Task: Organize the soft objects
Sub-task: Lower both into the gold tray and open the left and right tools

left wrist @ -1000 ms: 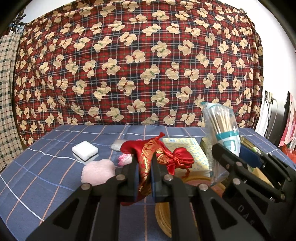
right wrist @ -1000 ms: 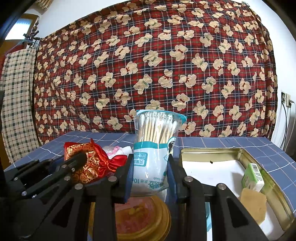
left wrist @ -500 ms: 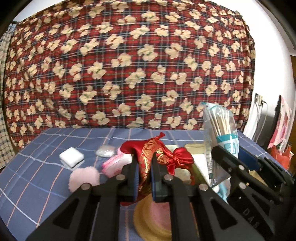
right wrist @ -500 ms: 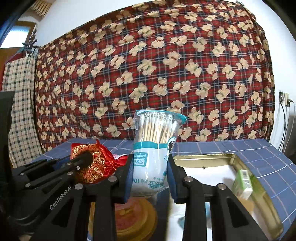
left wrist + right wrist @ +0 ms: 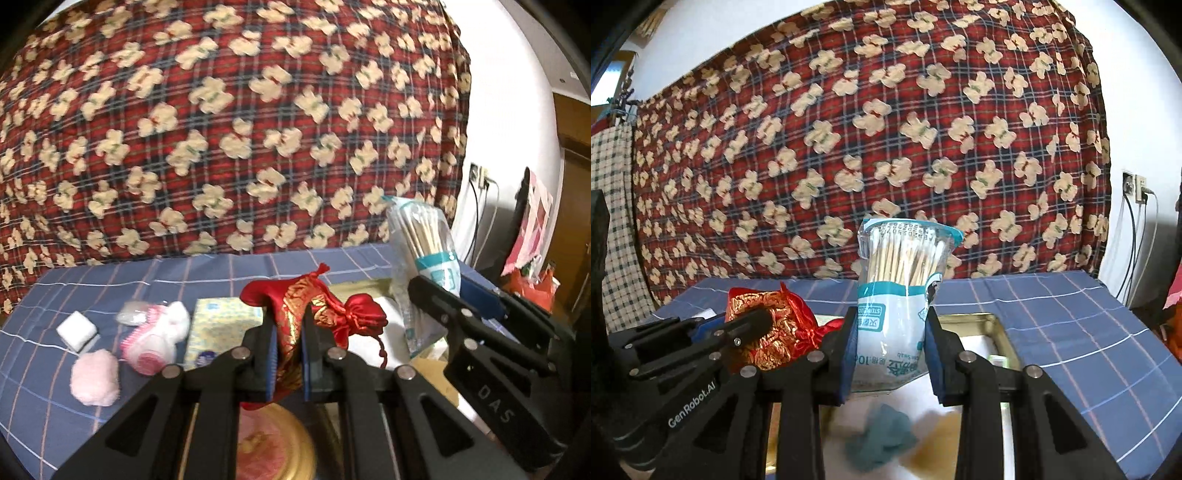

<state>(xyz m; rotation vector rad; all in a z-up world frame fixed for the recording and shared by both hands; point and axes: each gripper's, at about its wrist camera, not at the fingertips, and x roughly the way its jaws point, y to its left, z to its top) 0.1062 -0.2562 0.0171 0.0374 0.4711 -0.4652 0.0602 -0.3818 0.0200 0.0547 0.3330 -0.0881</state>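
Observation:
My left gripper [image 5: 288, 343] is shut on a red and gold drawstring pouch [image 5: 317, 310], held above the table; the pouch also shows in the right wrist view [image 5: 772, 325]. My right gripper [image 5: 890, 354] is shut on a clear bag of cotton swabs [image 5: 905, 291], held upright over a gold-rimmed tin box [image 5: 993, 328]; the bag also shows in the left wrist view [image 5: 424, 258]. On the blue checked cloth lie a pink puff [image 5: 95, 376], a pink and white soft item [image 5: 155, 339], a white block [image 5: 75, 330] and a yellow tissue pack [image 5: 218, 328].
A round gold lid [image 5: 273, 443] lies below my left gripper. A teal soft item [image 5: 882, 435] and a tan item [image 5: 938, 443] lie in the box. A bear-print plaid blanket [image 5: 221, 129] hangs behind. A wall socket with cables [image 5: 1137, 188] is at the right.
Both grippers have risen and shifted right with their loads. The pink puff and white block now sit further left and lower; the tissue pack is uncovered.

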